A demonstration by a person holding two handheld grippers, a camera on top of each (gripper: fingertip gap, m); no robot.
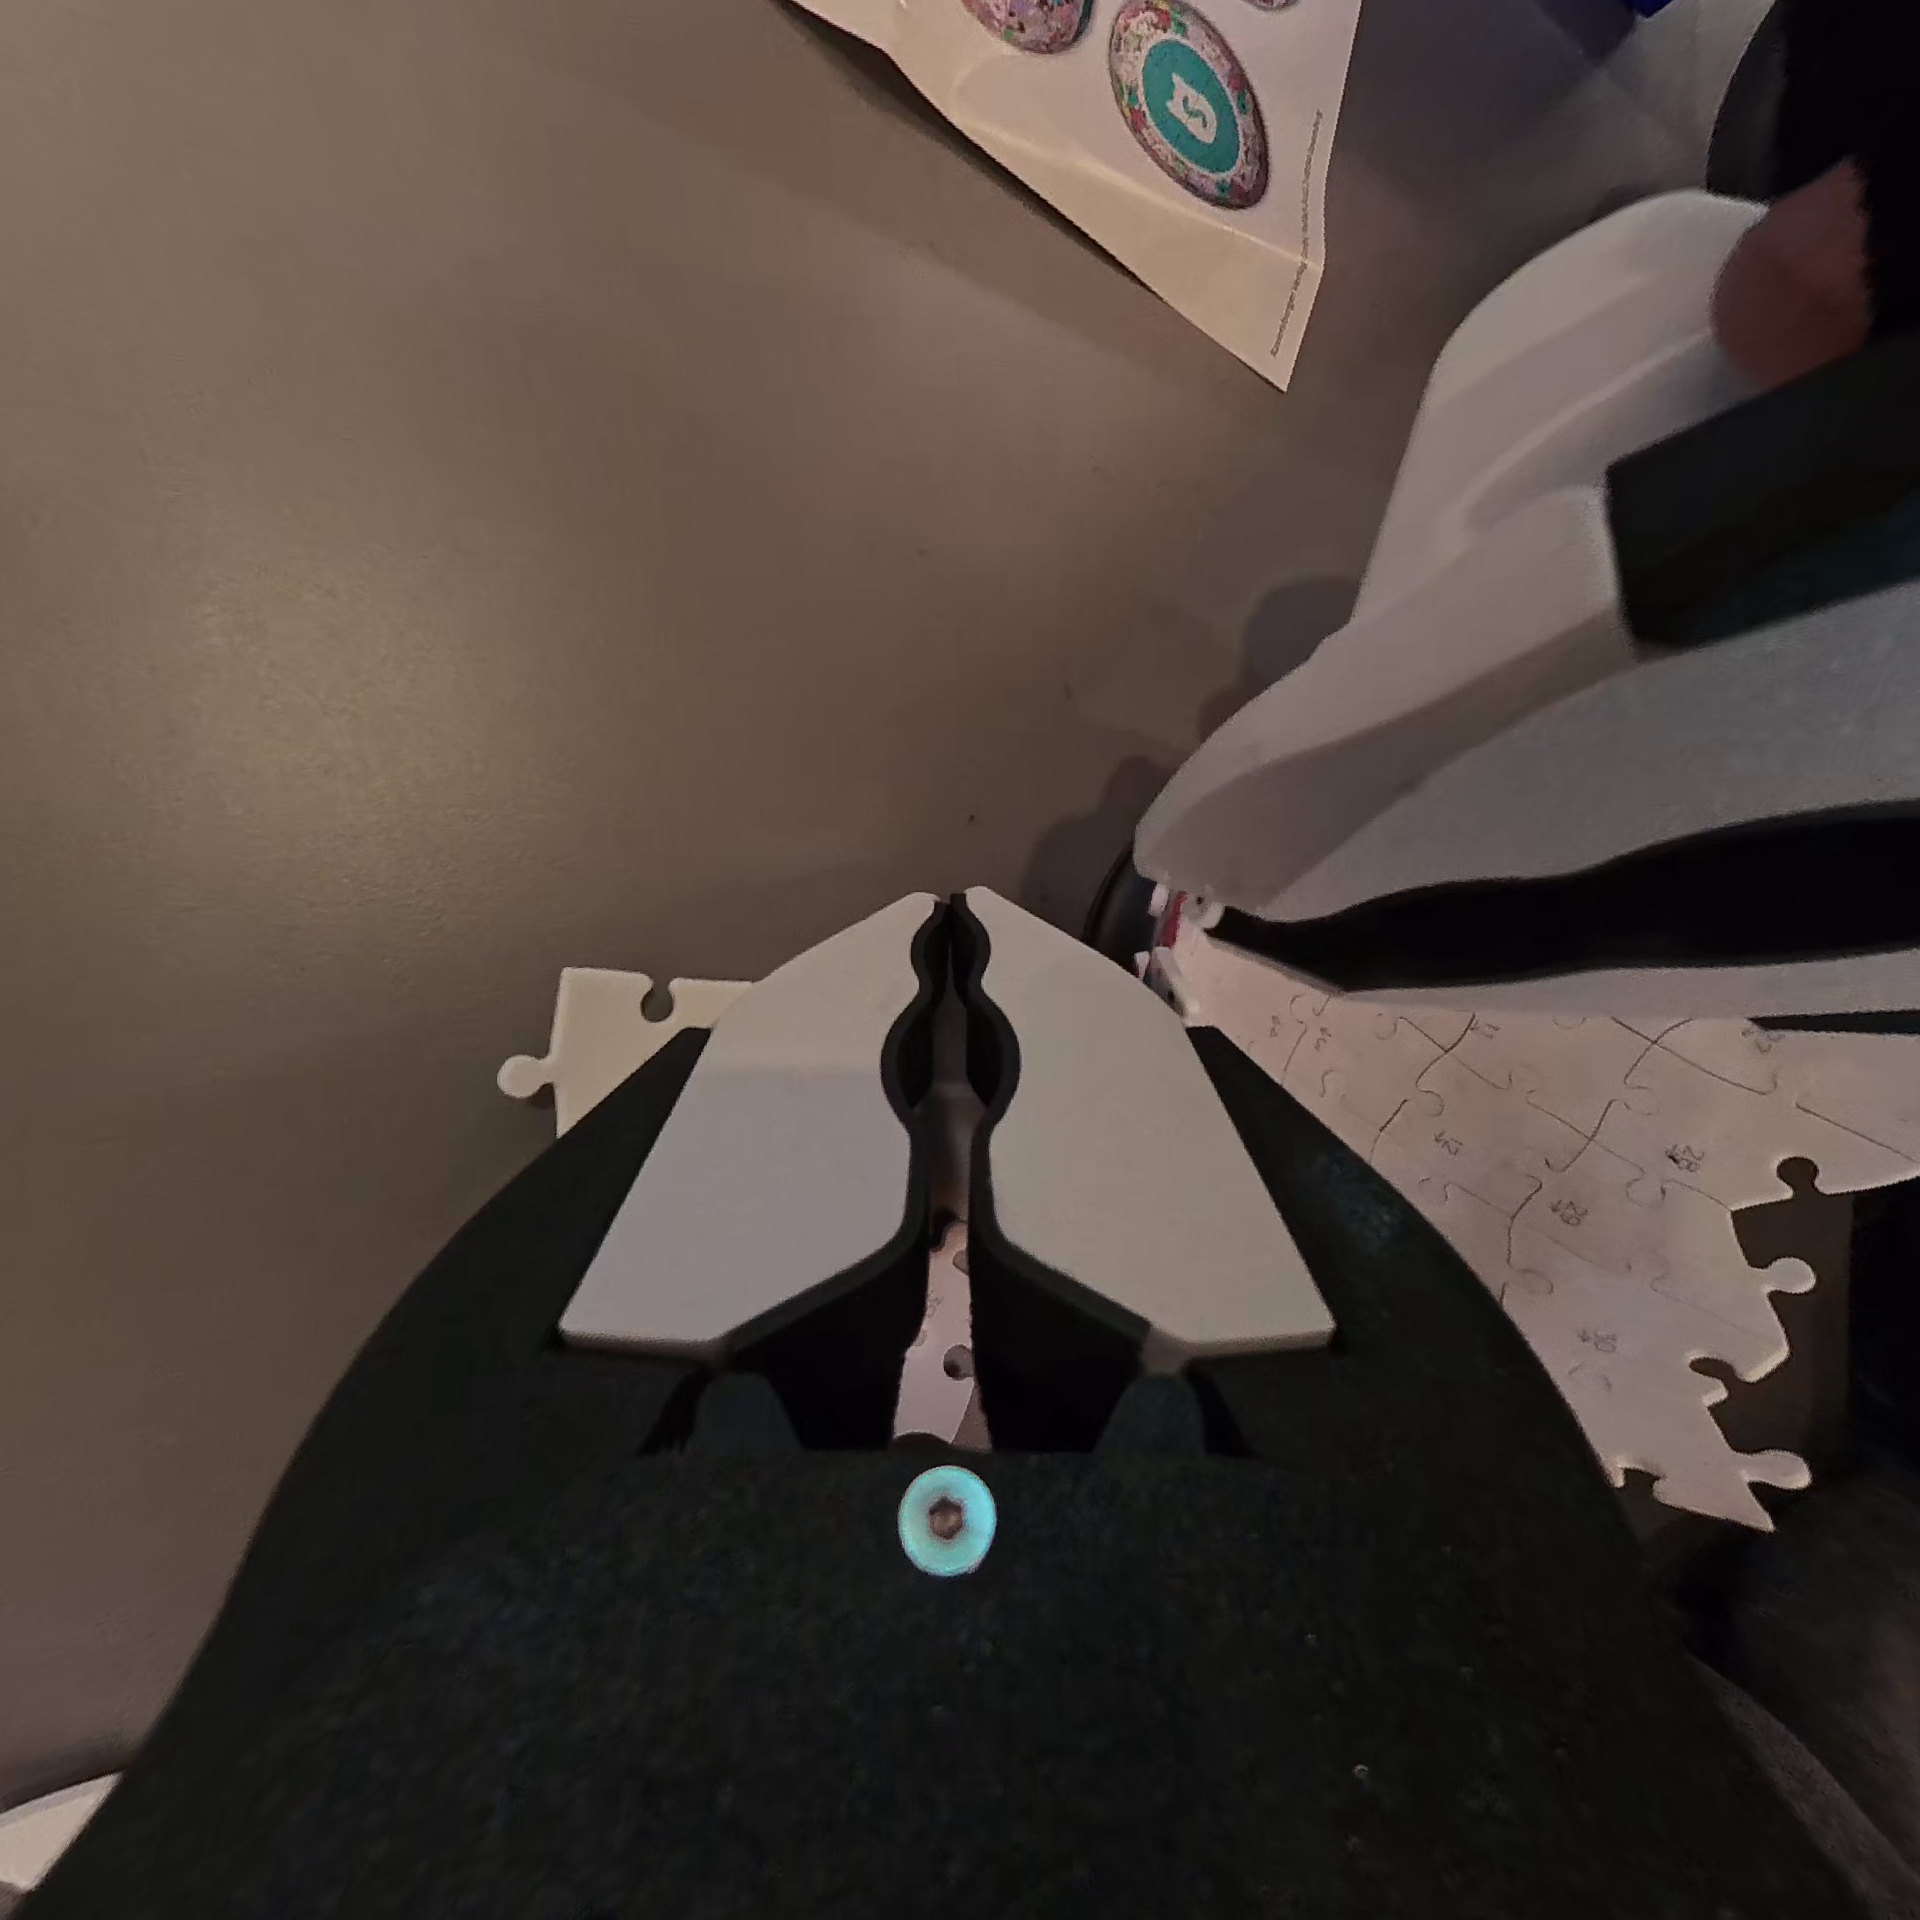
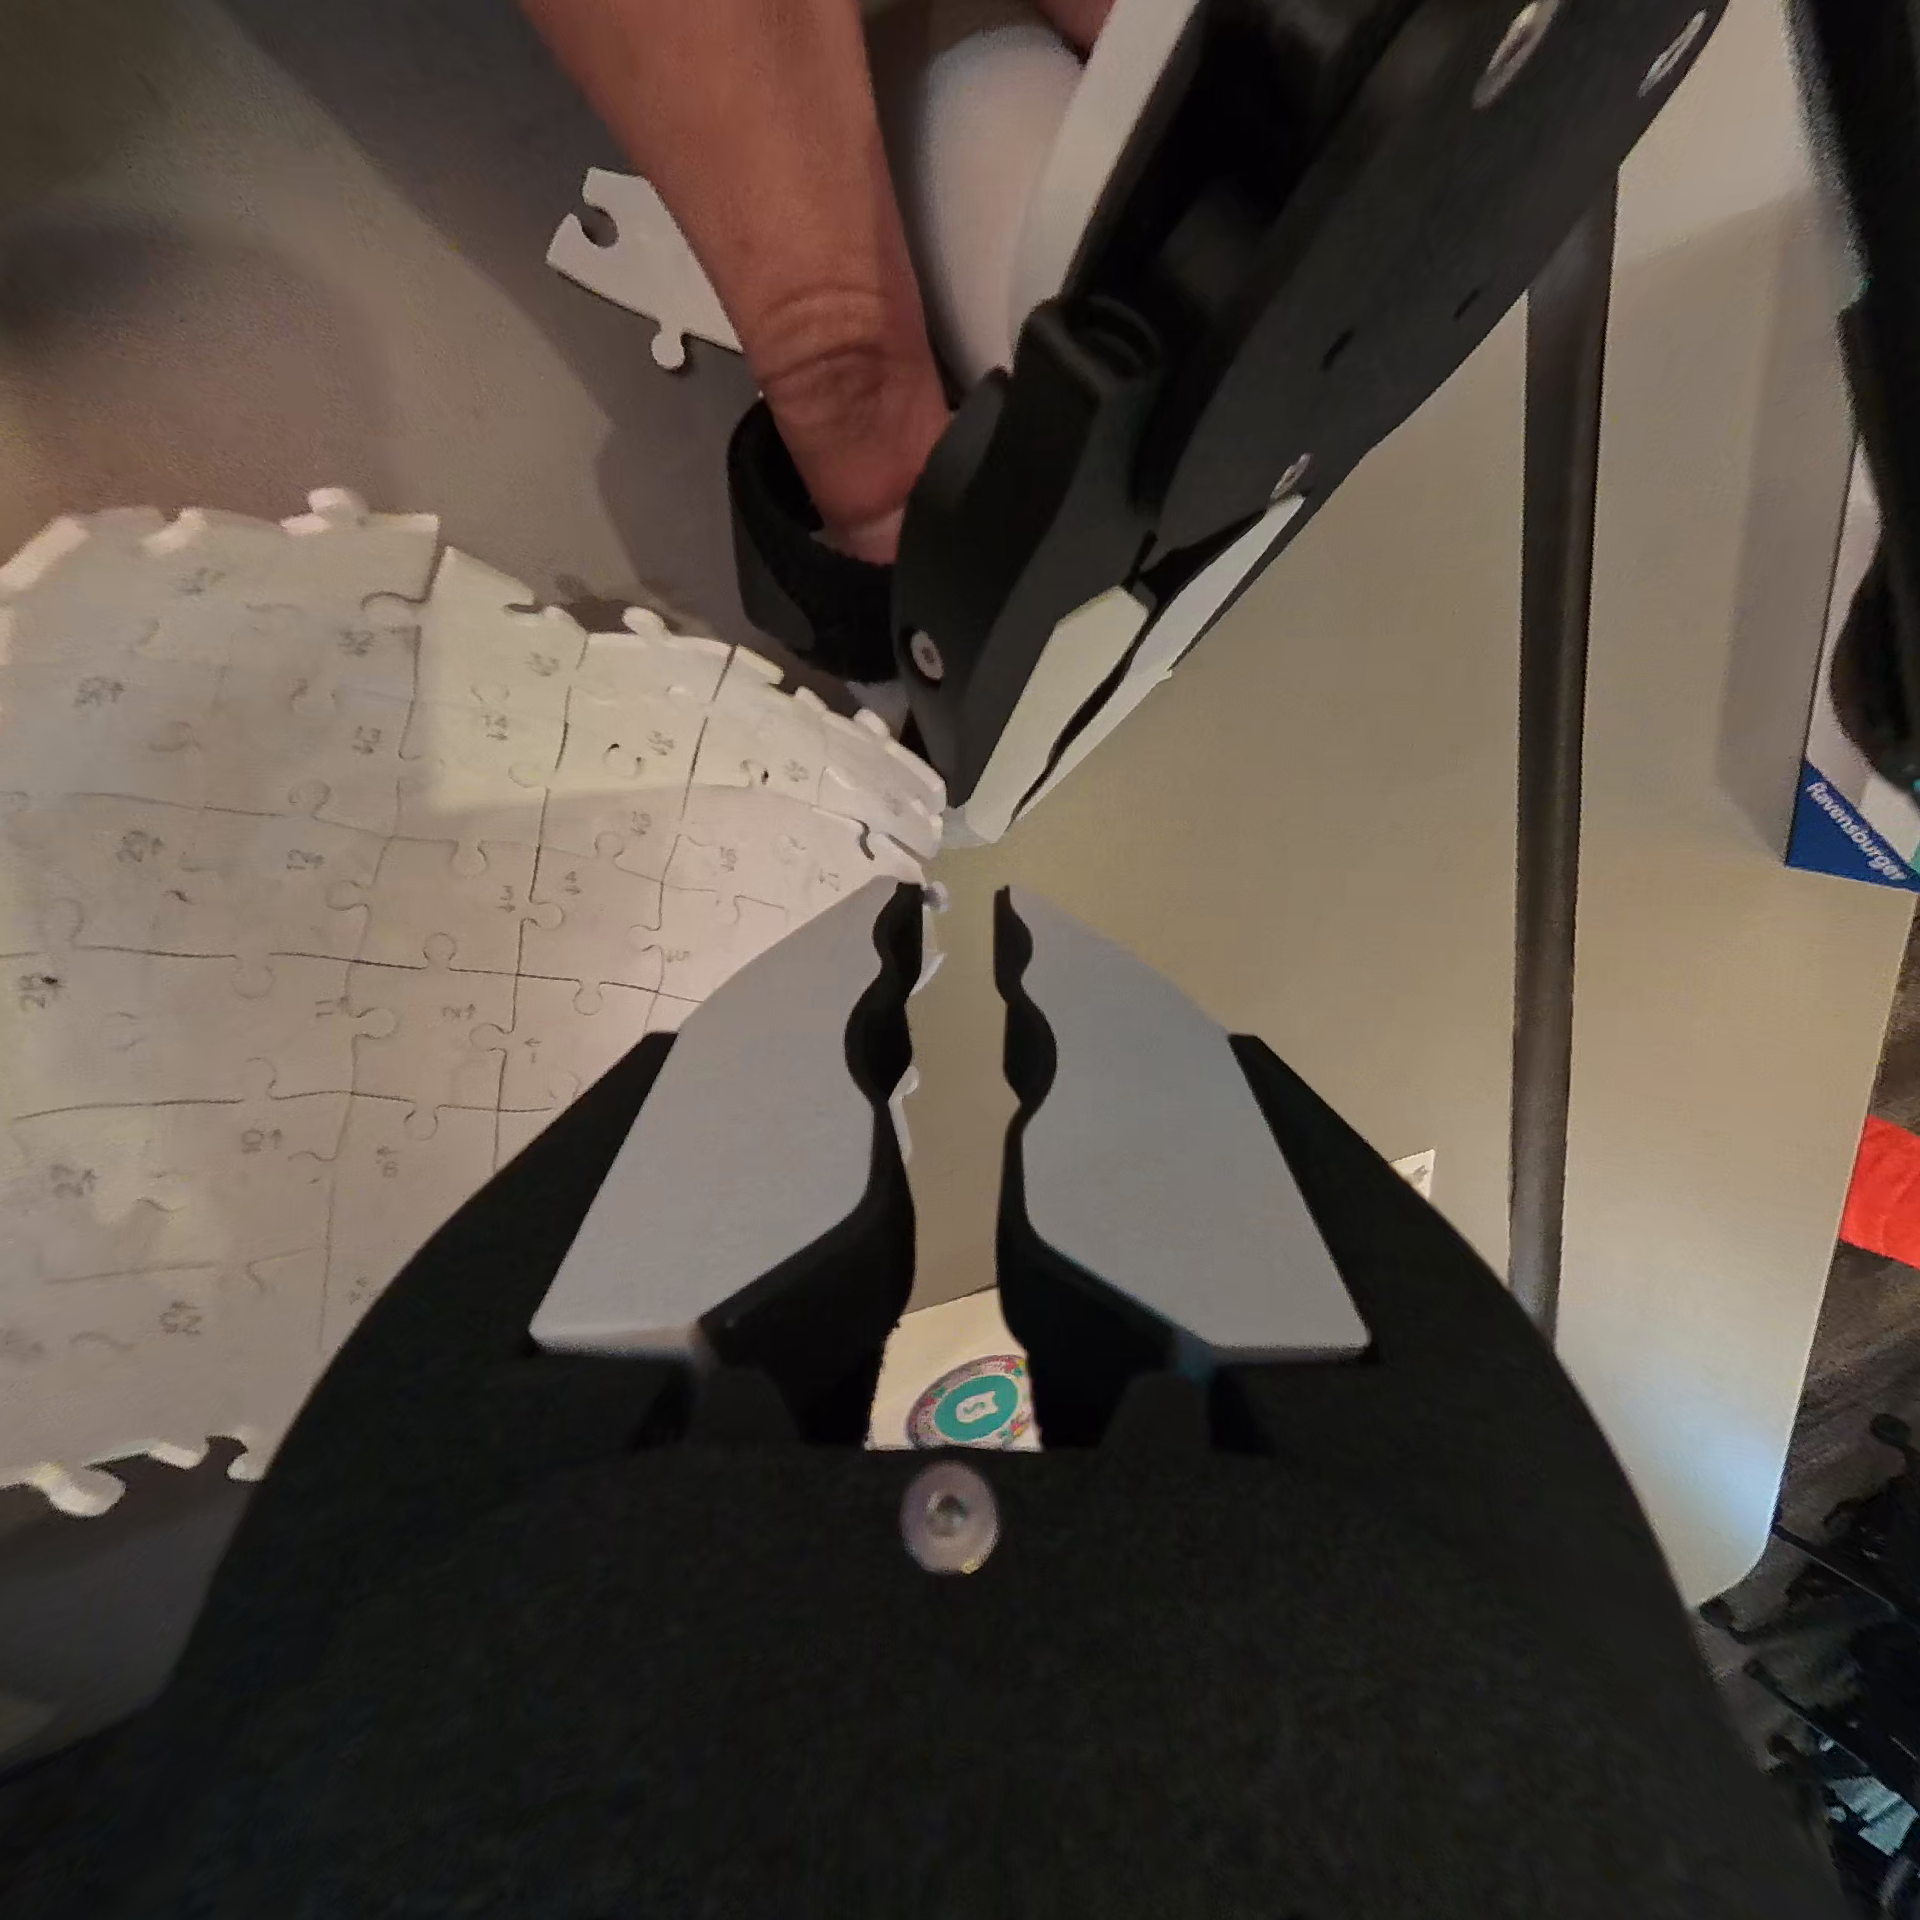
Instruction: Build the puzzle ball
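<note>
The partly built puzzle ball is a curved white shell of joined numbered pieces, inner side towards me (image 2: 343,883), also seen at the right of the left wrist view (image 1: 1538,1153). My left gripper (image 1: 951,906) is shut on a thin piece at the shell's rim; it shows from the side in the right wrist view (image 2: 982,816), held by a hand (image 2: 831,343). My right gripper (image 2: 958,899) is slightly open, with the shell's rim edge in the gap against its left finger; it also shows in the left wrist view (image 1: 1169,868). A loose white piece (image 1: 608,1029) lies on the table behind my left fingers.
A printed sheet with coloured ball pictures (image 1: 1143,177) lies on the grey table (image 1: 468,520) at the back, also glimpsed between my right fingers (image 2: 966,1397). A blue-edged box (image 2: 1849,847) and a metal post (image 2: 1558,727) stand at the right. The loose piece also shows here (image 2: 623,265). The left gripper's tips are roughly 5 cm from the right gripper's.
</note>
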